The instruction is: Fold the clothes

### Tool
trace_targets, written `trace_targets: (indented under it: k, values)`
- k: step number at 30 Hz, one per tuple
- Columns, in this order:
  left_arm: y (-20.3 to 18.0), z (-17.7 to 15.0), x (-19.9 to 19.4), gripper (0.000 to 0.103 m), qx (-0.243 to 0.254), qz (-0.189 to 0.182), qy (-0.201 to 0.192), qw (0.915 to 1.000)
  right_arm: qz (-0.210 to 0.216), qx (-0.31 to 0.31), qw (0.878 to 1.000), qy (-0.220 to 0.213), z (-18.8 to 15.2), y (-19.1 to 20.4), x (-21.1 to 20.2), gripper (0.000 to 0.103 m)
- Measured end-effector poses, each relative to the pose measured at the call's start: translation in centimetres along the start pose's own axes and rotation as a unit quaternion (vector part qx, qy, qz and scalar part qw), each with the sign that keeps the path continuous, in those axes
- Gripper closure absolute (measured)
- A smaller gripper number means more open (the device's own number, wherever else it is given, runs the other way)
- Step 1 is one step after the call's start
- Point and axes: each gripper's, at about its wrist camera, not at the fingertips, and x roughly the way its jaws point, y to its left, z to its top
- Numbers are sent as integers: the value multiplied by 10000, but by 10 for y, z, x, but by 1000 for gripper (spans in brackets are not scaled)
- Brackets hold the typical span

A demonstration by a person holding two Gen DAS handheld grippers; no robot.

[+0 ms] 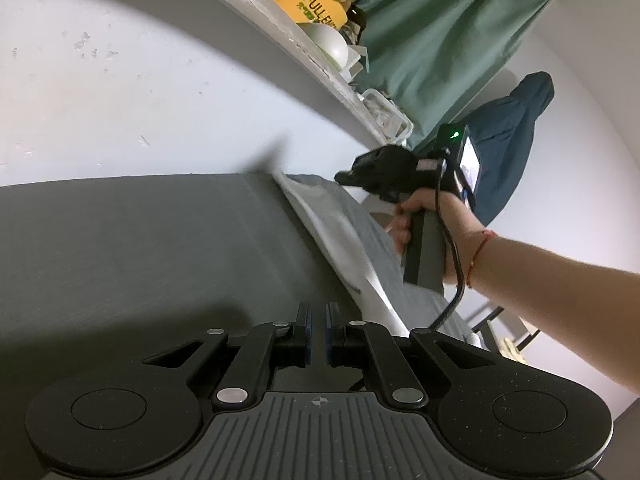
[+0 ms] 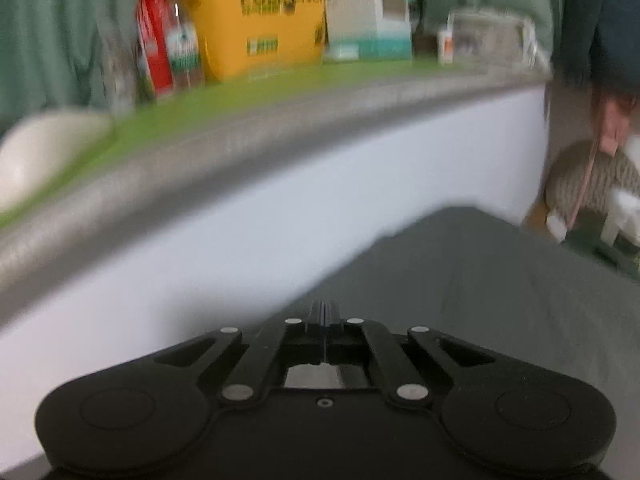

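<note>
Both grippers hang over the grey cloth [image 1: 140,248]: the left gripper [image 1: 317,314] stands slightly parted and empty, the right gripper [image 2: 325,316] pressed closed, with no fabric seen between its fingers. A lifted white-lined edge [image 1: 332,232] suggests a fold underway; next, catch that edge and lay it flat. Beyond, a white wall [image 1: 120,92], cluttered shelf [image 2: 280,92], green curtain [image 1: 440,40].
</note>
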Motion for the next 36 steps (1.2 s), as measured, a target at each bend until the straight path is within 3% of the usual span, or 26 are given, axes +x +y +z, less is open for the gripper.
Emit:
trace_targets:
  k: [4,6,10,16,18,21,27,31,33,34,35,36]
  values:
    - [1,-5,0,99,61,15,43,10000,-437,19,9969,659,-1,-4,23,96]
    - [1,-5,0,99,51,17,36,10000,-288,225,9968,712,-3,-11,24,71]
    - [1,-4,0,99,-15,10,20,10000,256,717,9929,912,-5,-28,32,72]
    - [0,-5,0,99,-15,-32,36,10000,627,851,9894,992,-10,-24,36,76]
    - [0,-5,0,99,-14,-29,32,10000,658,745,9889,1101,-13,-20,39,90]
    - [1,-5,1,99,-29,-22,28,10000,556,562,9919,989,-15,-14,36,96]
    - [2,-7,2,99,-58,-8,21,10000,145,453,9980,413,-8,-14,29,96]
    - [2,-7,4,99,-73,-1,20,10000,-334,716,9957,478,-13,-24,42,95]
    - [2,-8,5,99,-50,3,15,10000,-489,848,9935,585,-15,-31,49,89]
    - [2,-9,5,99,-33,7,7,10000,-544,871,9931,564,-12,-33,48,82]
    - [2,-9,6,99,-9,22,20,10000,-590,884,9929,536,-9,-36,47,67]
    - [2,-9,8,99,15,38,33,10000,-574,855,9935,488,-4,-41,41,63]
